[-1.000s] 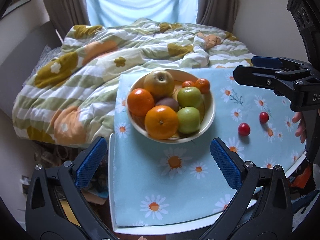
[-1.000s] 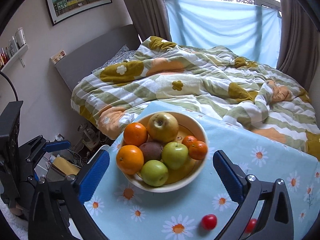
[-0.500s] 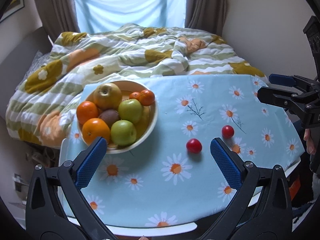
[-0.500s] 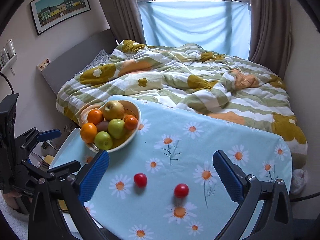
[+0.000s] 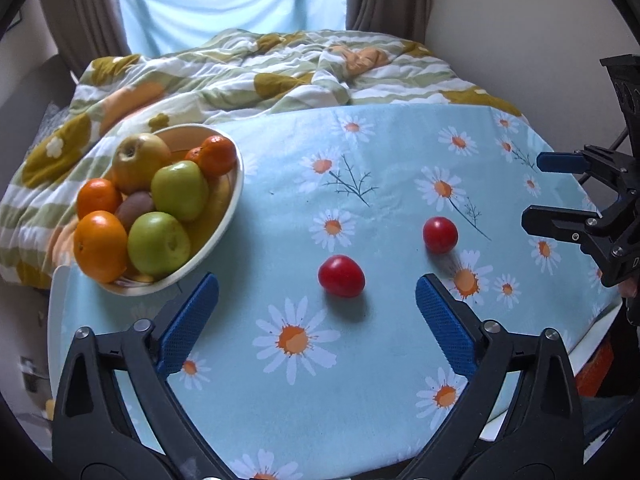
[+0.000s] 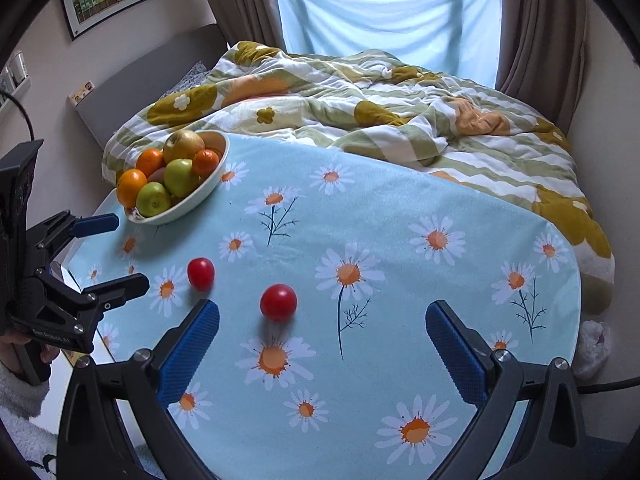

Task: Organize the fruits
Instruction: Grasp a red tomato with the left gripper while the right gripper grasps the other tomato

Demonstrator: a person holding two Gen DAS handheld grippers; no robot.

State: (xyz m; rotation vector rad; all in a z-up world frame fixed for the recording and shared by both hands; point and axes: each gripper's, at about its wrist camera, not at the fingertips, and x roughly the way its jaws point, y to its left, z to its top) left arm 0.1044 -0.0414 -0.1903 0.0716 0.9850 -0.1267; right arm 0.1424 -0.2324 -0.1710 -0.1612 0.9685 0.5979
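Observation:
Two small red fruits lie loose on the daisy tablecloth (image 5: 380,360). The left red fruit (image 5: 341,276) (image 6: 201,273) sits just ahead of my left gripper (image 5: 316,284) (image 6: 132,250). Its jaws are wide and closing, and the pads touch nothing. The right red fruit (image 5: 440,234) (image 6: 278,302) lies in front of my right gripper (image 6: 323,310) (image 5: 532,188), nearer its left finger; this gripper is open and holds nothing. At the table's far left stands a cream bowl (image 5: 236,184) (image 6: 218,172) piled with oranges, green apples, a yellow apple and a kiwi.
A bed with a flowered striped duvet (image 6: 360,92) runs along the table's far side. Curtains and a window stand behind it, and a wall (image 5: 500,20) is on the right. The white table edge (image 5: 56,320) shows at the left. A hand (image 6: 16,344) holds the left gripper.
Both grippers have swept right across the table and lower. The bowl has slid from the middle of each view to the left, and the two red fruits now lie before the fingers.

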